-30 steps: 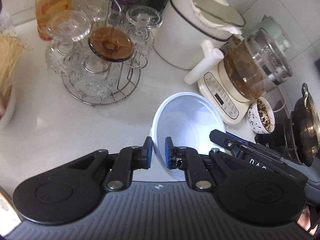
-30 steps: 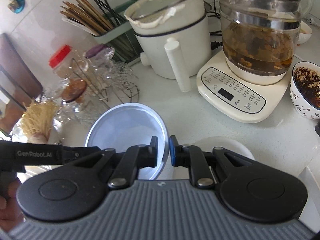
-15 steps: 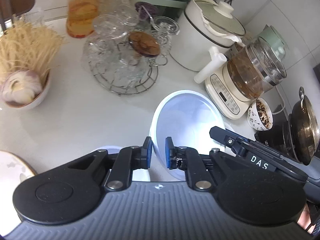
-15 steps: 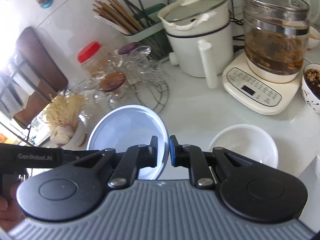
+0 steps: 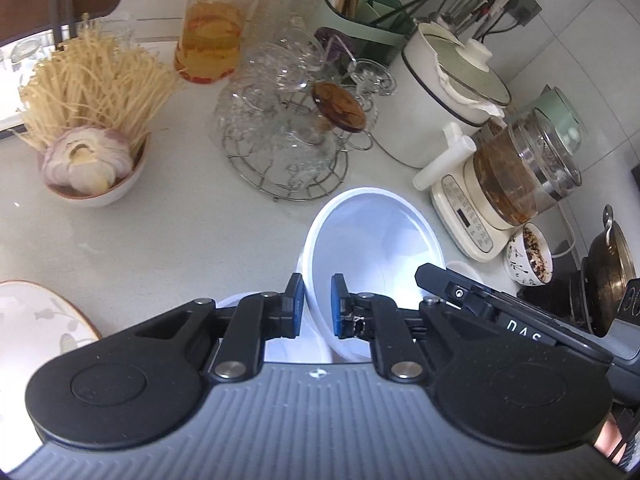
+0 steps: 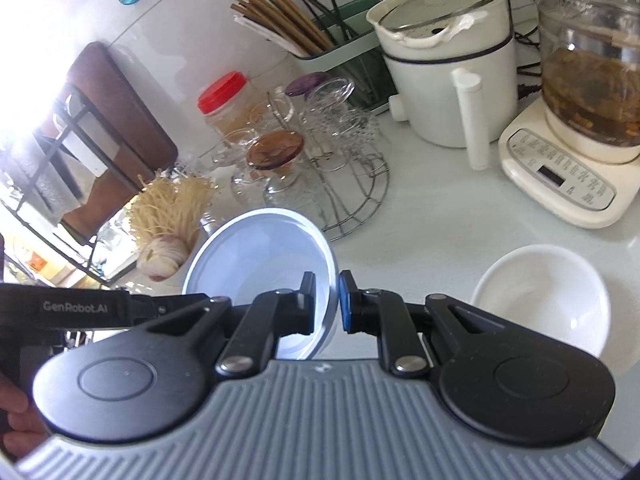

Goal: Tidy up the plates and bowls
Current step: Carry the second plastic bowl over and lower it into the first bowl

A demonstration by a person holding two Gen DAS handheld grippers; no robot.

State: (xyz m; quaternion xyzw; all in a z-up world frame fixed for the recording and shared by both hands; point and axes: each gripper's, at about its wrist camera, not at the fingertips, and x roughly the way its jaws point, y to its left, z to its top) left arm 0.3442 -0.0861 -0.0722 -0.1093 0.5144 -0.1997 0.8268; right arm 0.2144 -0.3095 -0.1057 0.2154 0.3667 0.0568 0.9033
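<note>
Both grippers hold one large white bowl (image 5: pixel 372 240) above the counter. My left gripper (image 5: pixel 316 312) is shut on its near-left rim. My right gripper (image 6: pixel 326 306) is shut on its right rim, where the bowl (image 6: pixel 260 248) shows tilted. Another white bowl (image 6: pixel 540 300) sits on the counter to the right of the right gripper. A further white dish (image 5: pixel 288 344) lies under the left gripper, mostly hidden. A patterned plate (image 5: pixel 36 316) lies at the left edge.
A wire rack of glass cups (image 5: pixel 288 136) stands ahead. A bowl of noodles and garlic (image 5: pixel 88 160) sits left. A white pot (image 5: pixel 444 92), a glass kettle (image 5: pixel 516 168), a small patterned bowl (image 5: pixel 528 256) and a red-lidded jar (image 5: pixel 212 24) crowd the back and right.
Both grippers with the large bowl have risen and pulled back left from the appliances. The noodle bowl and the patterned plate have come into the left view.
</note>
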